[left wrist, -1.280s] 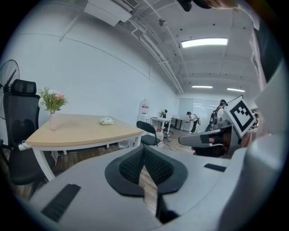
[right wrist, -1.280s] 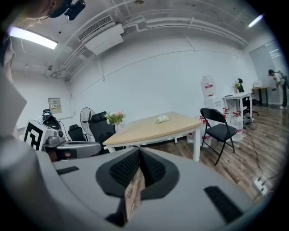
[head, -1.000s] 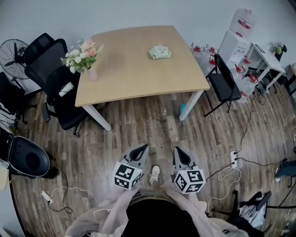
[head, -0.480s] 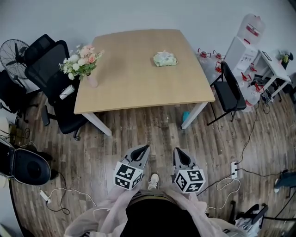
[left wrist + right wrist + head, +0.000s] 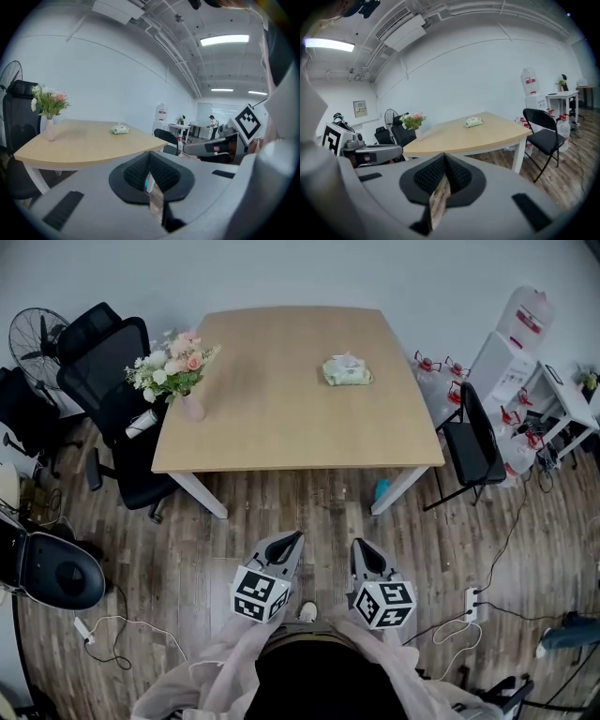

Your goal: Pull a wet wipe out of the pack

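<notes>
Across the floor (image 5: 309, 498), far ahead, the pack (image 5: 347, 370) sits on the table (image 5: 272, 427). Left gripper (image 5: 292, 537) and right gripper (image 5: 359, 543) are pressed together, empty; closed, they might just shove it away.

Table (image 5: 272, 413) and wipe pack (image 5: 347, 370) nearer, further right in head view
</notes>
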The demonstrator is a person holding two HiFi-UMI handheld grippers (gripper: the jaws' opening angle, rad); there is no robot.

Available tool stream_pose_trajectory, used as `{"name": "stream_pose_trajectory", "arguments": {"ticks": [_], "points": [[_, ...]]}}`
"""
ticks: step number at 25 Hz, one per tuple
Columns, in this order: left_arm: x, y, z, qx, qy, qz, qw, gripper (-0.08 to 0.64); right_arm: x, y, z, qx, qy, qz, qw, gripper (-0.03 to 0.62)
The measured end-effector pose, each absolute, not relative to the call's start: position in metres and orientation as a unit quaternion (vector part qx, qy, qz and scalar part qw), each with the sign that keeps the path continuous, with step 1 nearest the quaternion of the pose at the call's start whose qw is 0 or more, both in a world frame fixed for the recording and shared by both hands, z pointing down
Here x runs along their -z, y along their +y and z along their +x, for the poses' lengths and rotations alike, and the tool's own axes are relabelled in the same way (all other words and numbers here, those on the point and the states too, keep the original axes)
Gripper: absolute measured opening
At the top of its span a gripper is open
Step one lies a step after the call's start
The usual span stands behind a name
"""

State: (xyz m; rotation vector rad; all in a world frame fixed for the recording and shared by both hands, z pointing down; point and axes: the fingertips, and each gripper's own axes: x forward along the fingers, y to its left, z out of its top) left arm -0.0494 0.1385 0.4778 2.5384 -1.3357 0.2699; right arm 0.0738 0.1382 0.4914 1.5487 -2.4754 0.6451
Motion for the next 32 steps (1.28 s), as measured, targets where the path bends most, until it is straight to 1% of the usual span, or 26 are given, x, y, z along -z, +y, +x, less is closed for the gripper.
{"name": "stream_pose_trajectory", "arguments": {"ticks": [16,24,32], "points": [[-0.497,0.137,-0.043,-0.103,-0.464,0.866,0.152,0.011,-0.512,0.142,0.083,-0.248,-0.816,0.516,0.079,0.011],[-0.495,0.098,-0.036,-0.107,-0.464,0.866,0.151,0.011,-0.511,0.102,0.086,-0.250,-0.818,0.513,0.077,0.011],[-0.486,0.042,-0.022,-0.109,-0.459,0.870,0.143,0.011,-0.507,0.049,0.105,-0.253,-0.811,0.523,0.077,0.011]]}}
